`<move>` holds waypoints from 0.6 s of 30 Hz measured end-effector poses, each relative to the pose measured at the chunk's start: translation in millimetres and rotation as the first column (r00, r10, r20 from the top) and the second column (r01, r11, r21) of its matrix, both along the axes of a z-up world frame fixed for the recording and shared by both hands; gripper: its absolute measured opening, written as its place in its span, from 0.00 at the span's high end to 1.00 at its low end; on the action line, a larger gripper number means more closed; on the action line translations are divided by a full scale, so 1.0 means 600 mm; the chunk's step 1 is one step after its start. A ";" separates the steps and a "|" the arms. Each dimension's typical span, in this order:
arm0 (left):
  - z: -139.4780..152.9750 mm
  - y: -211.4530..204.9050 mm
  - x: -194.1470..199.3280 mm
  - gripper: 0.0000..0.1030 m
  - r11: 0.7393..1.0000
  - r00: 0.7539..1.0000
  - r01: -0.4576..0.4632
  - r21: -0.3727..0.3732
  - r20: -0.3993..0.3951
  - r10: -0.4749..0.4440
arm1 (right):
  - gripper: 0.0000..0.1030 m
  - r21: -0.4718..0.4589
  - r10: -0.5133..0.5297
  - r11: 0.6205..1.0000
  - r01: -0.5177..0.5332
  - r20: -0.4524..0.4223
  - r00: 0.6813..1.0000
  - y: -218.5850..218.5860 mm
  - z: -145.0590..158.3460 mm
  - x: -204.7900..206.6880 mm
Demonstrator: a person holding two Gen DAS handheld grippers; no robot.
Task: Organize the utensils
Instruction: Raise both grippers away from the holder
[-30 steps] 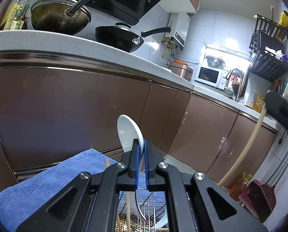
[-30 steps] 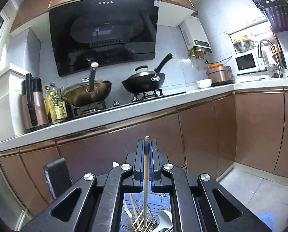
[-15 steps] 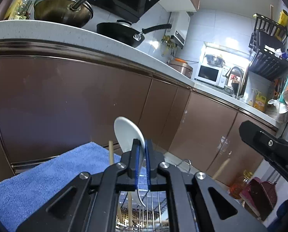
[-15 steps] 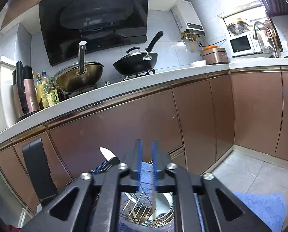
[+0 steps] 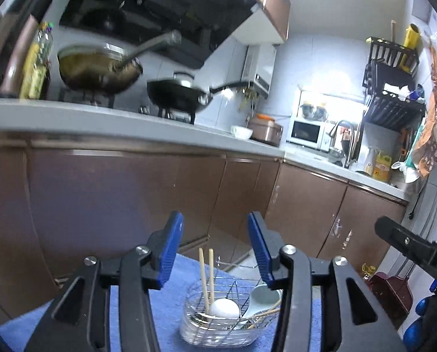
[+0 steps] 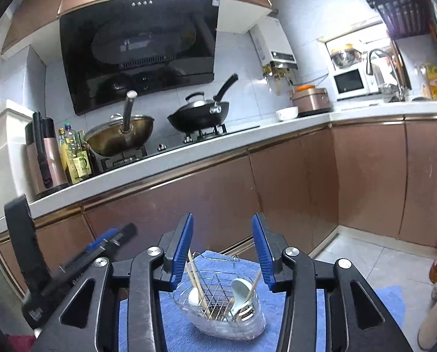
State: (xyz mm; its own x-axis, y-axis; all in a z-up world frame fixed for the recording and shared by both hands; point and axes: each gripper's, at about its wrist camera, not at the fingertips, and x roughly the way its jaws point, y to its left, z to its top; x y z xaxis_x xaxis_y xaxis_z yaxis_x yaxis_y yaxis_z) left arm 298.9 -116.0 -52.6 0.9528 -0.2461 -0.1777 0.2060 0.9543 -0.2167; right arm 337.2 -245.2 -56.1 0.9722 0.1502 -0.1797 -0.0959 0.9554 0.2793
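Both hand-held grippers, left [image 5: 215, 249] and right [image 6: 222, 249], were opening, empty; chopsticks [image 5: 206, 278] and spoons [image 6: 239, 290] stood sorted in the wire drainer basket [image 6: 218, 316].

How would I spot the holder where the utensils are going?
Look below the brown kitchen cabinets to the blue towel spread out low down. On it stands the utensil holder, a clear tub with a wire rack inside, the only see-through thing there, with chopsticks and white spoons sticking out.
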 end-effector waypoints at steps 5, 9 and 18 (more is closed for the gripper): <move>0.047 0.039 -0.071 0.55 1.000 0.999 -0.015 0.004 0.036 0.015 | 0.56 -0.019 -0.023 1.000 0.023 0.022 1.000 0.008 0.035 -0.074; 0.073 0.073 -0.138 0.54 1.000 0.998 -0.028 0.004 0.060 0.027 | 0.53 -0.033 -0.035 0.999 0.037 0.042 0.998 0.017 0.062 -0.131; 0.136 0.144 -0.301 0.47 1.000 0.993 -0.018 0.020 0.117 0.016 | 0.49 -0.070 -0.037 0.997 0.044 0.100 0.994 0.056 0.112 -0.265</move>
State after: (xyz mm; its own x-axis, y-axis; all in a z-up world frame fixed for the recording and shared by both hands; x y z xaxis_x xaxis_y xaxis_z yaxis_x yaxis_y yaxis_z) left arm 118.4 -29.7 29.2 0.9714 -0.2270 -0.0697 0.2124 0.9619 -0.1724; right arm 178.0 -211.5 11.1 0.9907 0.1001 -0.0920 -0.0800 0.9764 0.2004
